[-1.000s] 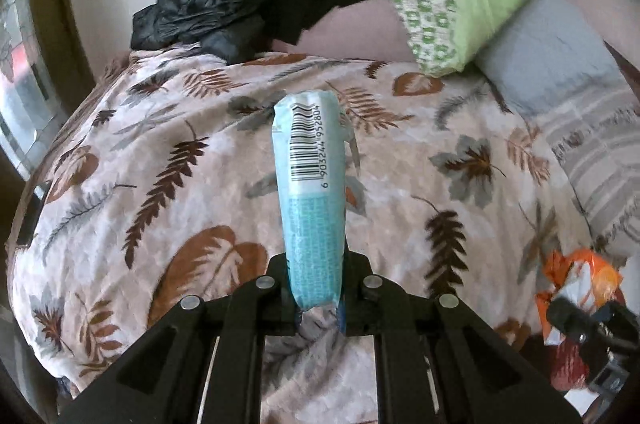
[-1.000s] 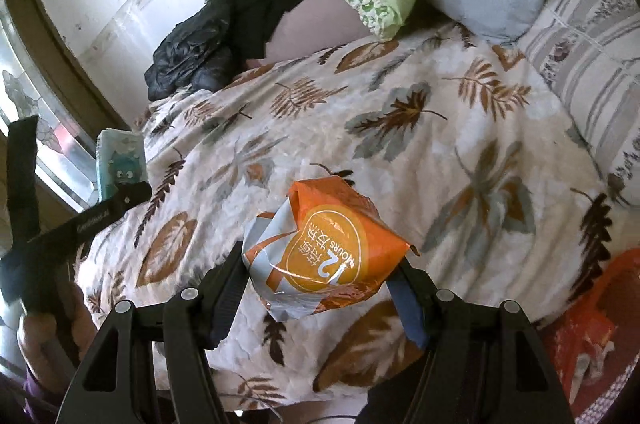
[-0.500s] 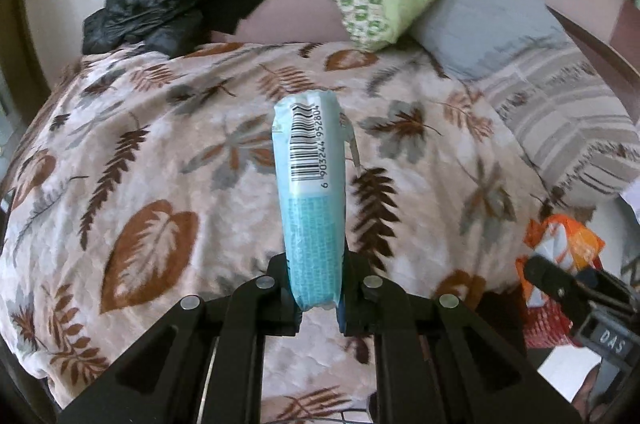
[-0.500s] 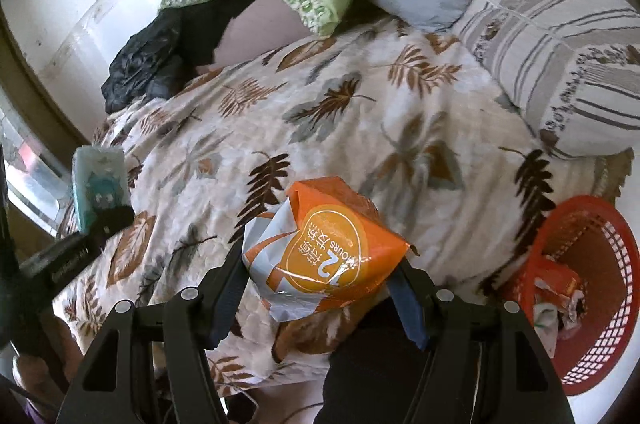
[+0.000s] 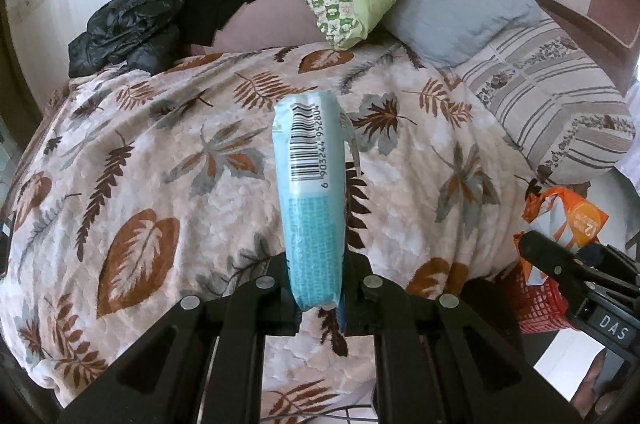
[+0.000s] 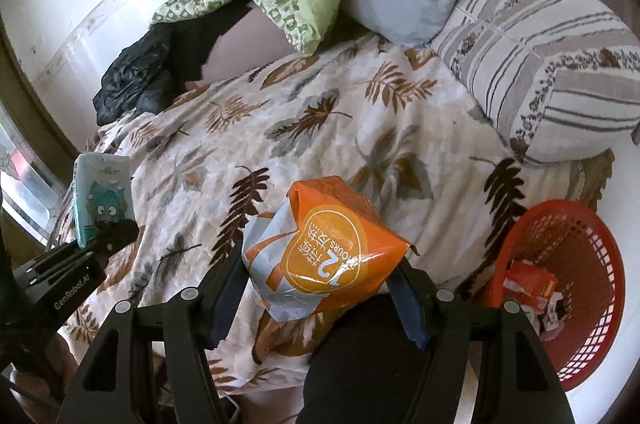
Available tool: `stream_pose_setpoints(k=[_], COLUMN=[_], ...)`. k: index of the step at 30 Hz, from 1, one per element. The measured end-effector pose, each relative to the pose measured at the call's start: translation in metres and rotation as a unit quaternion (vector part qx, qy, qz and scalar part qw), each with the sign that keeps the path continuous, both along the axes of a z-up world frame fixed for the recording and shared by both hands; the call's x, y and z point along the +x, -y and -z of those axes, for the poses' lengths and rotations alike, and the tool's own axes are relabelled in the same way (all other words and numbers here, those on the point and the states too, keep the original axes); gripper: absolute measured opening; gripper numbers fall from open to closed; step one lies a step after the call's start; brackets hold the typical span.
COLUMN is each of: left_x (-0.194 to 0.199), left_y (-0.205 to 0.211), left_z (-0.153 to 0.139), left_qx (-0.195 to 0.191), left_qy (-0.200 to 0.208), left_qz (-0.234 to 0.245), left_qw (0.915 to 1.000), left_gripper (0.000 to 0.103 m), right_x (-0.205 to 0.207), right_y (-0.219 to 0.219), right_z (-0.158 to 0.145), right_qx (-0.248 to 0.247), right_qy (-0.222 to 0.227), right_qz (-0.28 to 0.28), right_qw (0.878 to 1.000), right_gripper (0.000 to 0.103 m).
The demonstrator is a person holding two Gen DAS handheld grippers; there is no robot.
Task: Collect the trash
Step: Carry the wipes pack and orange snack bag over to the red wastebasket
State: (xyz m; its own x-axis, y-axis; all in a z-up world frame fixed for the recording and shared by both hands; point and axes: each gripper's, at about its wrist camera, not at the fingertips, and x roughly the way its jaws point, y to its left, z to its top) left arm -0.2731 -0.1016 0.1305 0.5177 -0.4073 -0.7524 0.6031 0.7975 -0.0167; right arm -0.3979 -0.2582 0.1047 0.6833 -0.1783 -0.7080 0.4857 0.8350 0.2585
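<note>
Crinkly foil wrapper [image 6: 320, 256], pinched, R gripper [image 6: 316, 288]

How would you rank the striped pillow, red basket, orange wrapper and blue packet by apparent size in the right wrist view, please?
1. striped pillow
2. red basket and orange wrapper: alike; the wrapper's nearness inflates it
3. blue packet

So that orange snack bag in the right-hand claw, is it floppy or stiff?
Probably floppy: the orange snack bag is creased and buckled between the right gripper fingers. Likely light, since it looks mostly empty. Its glossy film may be slippery.
</note>
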Motion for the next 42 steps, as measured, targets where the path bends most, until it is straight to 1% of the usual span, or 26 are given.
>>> stream_pose_setpoints(k=[5,9,15,22,28,33,37,42], left_x=[0.0,0.001,0.001,0.0,-0.006,-0.007,-0.007,-0.014], left_y=[0.001,0.002,0.001,0.002,0.006,0.013,0.025,0.031], left_z=[0.0,0.002,0.003,0.004,0.002,-0.002,-0.01,-0.018], left_qx=[0.001,0.003,0.002,0.002,0.004,0.004,0.005,0.004], left_qy=[-0.007,-0.013,-0.012,-0.011,-0.003,-0.001,0.012,0.029], left_qz=[0.003,0.007,0.006,0.009,0.014,0.027,0.046,0.06], left_qw=[1.0,0.9999,0.9999,0.9999,0.9999,0.9996,0.9988,0.9978], left_gripper=[0.011,0.011,0.011,0.011,0.011,0.011,0.011,0.011], right_x=[0.0,0.0,-0.003,-0.009,-0.014,-0.017,-0.021,-0.029], right_y=[-0.008,-0.012,-0.012,-0.006,0.0,0.004,0.01,0.018], right_z=[-0.008,-0.012,-0.015,-0.017,-0.016,-0.014,-0.017,-0.018], right_qx=[-0.021,-0.024,-0.037,-0.041,-0.034,-0.03,-0.031,-0.029], right_qy=[0.005,0.005,0.002,0.001,0.001,0.001,0.004,0.007], right_qz=[-0.011,-0.021,-0.016,-0.006,0.002,0.008,0.025,0.038], right_qw=[1.0,0.999,0.999,0.999,0.999,1.0,0.999,0.999], right_gripper=[0.071,0.071,0.071,0.071,0.071,0.071,0.071,0.071])
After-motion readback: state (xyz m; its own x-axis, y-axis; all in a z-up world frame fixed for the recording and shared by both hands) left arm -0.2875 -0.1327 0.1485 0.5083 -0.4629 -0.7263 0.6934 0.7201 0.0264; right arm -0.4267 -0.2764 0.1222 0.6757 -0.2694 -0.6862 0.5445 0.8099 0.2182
